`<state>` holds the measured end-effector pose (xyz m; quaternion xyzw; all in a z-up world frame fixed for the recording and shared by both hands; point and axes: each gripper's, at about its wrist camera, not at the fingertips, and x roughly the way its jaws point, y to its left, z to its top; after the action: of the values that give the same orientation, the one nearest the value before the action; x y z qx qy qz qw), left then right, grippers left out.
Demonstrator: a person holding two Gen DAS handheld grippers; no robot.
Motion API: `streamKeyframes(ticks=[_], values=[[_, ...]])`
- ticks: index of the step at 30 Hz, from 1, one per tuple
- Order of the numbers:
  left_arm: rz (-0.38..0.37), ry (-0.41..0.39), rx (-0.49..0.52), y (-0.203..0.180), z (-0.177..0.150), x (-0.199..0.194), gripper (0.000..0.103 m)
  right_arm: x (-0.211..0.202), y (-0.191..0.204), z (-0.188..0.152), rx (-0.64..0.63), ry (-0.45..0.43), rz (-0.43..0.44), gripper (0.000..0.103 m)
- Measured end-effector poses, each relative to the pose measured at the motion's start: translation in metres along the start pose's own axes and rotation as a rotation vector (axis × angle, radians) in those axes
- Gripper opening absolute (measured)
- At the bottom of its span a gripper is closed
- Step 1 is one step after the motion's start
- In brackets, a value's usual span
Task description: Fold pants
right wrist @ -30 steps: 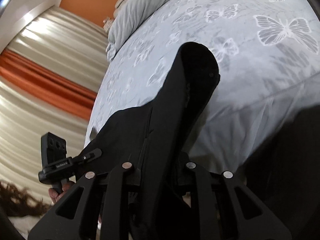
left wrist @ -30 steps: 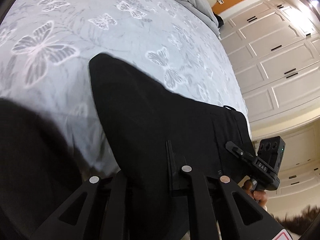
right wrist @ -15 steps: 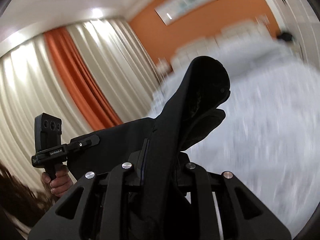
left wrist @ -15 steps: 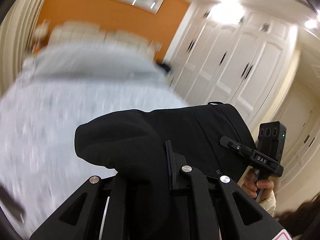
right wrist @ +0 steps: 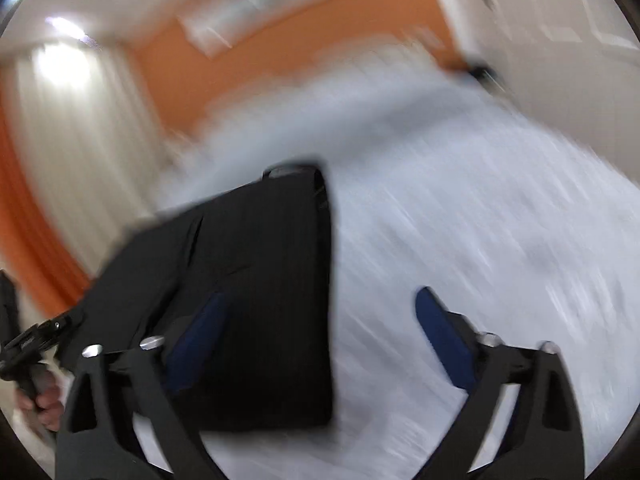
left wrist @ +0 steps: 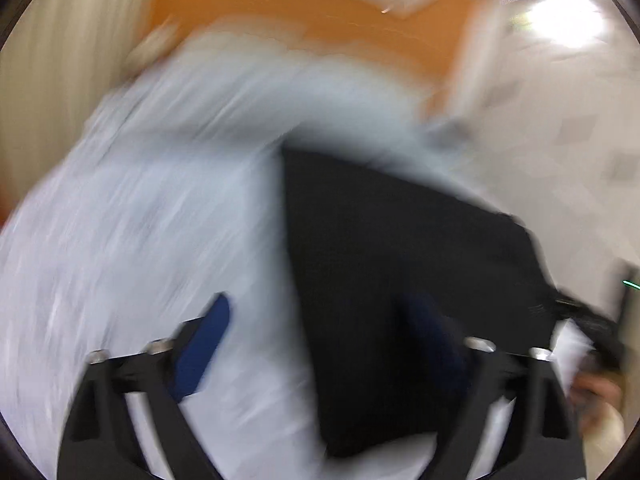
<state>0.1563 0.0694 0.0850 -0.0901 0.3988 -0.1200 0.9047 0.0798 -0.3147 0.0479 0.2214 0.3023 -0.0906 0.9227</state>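
Nearest you, your left gripper (left wrist: 320,344) has its jaws opening, the blue pads standing wide apart. The left pad (left wrist: 200,352) sits over bare bedspread at about 7 o'clock in the left wrist view, while the other finger is seen against the black pants (left wrist: 400,280); nothing is pinched between them. Your right gripper (right wrist: 320,340) is likewise letting go, jaws opening, with one blue pad (right wrist: 196,344) against the dark cloth at 7 o'clock and the other (right wrist: 440,336) over the bedspread at 5 o'clock, neither pressing on fabric.

The pants lie on the pale bedspread (left wrist: 140,220) as a folded dark slab, running from the centre toward 4 o'clock in the left wrist view and from the centre toward 8 o'clock in the right wrist view.

At the frame edges, each camera catches your other hand on its handle, at 4 o'clock (left wrist: 596,392) and at 8 o'clock (right wrist: 44,400).

Farther off, heavily blurred, are an orange wall (right wrist: 288,44) at 12 o'clock and pale curtains (right wrist: 76,128) at 10 o'clock.
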Motion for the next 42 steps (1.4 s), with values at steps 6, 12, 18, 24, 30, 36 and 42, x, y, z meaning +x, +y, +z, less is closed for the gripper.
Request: streamKeyframes(ticks=[6, 12, 18, 24, 30, 36, 42], values=[[0.068, 0.115, -0.093, 0.056, -0.080, 0.044, 0.057, 0.007, -0.037, -0.066, 0.010, 0.072, 0.008, 0.065], [0.062, 0.022, -0.048, 0.022, -0.058, 0.045, 0.086, 0.043, -0.010, -0.045, 0.056, 0.121, 0.125, 0.077], [0.082, 0.143, -0.134, 0.023, -0.043, 0.098, 0.086, 0.106, 0.001, -0.034, 0.107, 0.227, 0.152, 0.034], [0.091, 0.154, -0.145, 0.028, -0.048, 0.127, 0.066, 0.064, 0.039, 0.008, -0.082, 0.035, 0.211, 0.013], [0.179, 0.123, -0.058, 0.014, -0.055, 0.124, 0.079, 0.108, -0.008, -0.028, -0.056, 0.244, 0.037, 0.040], [0.255, 0.069, 0.060, -0.011, -0.067, 0.063, 0.080, -0.003, -0.010, -0.036, -0.009, 0.063, 0.003, 0.054], [0.308, 0.036, 0.144, -0.032, -0.105, -0.004, 0.087, -0.085, 0.024, -0.077, -0.055, -0.129, -0.047, 0.080]])
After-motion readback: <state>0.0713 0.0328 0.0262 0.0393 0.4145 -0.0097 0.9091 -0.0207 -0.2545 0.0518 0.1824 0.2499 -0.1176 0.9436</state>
